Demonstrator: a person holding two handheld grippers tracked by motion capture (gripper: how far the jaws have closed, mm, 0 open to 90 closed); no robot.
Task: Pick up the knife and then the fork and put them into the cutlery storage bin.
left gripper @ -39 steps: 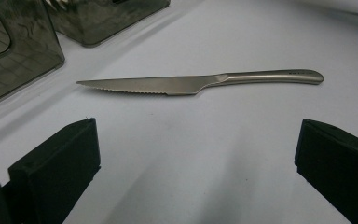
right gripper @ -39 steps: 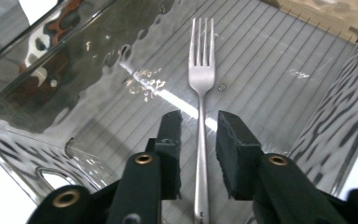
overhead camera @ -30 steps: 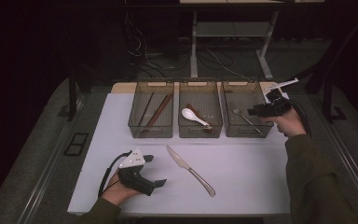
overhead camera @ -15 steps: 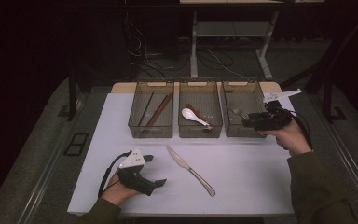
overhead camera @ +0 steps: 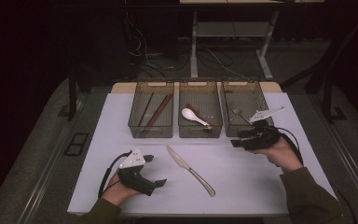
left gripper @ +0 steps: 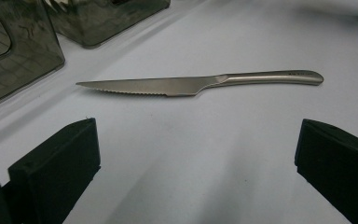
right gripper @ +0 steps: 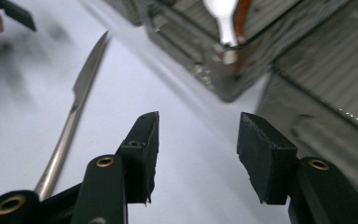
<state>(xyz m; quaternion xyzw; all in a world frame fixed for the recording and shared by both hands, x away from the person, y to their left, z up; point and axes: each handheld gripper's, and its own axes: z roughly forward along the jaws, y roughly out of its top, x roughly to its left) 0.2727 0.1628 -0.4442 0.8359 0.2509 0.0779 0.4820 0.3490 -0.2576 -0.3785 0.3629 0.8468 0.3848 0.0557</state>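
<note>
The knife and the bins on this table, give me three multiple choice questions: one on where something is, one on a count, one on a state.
1. Where does the knife lie?
A. in the middle bin
B. on the white table top, in front of the bins
C. between the right gripper's jaws

2. How many bins stand in the row?
A. two
B. three
C. four

3. How are the left gripper's jaws?
A. open and empty
B. shut on the knife
C. shut on a spoon

Answers: 1 B, the knife rests flat on the bare top. 2 B, left bin, middle bin and right bin. 3 A, the jaws stand wide apart, the knife beyond them.
</note>
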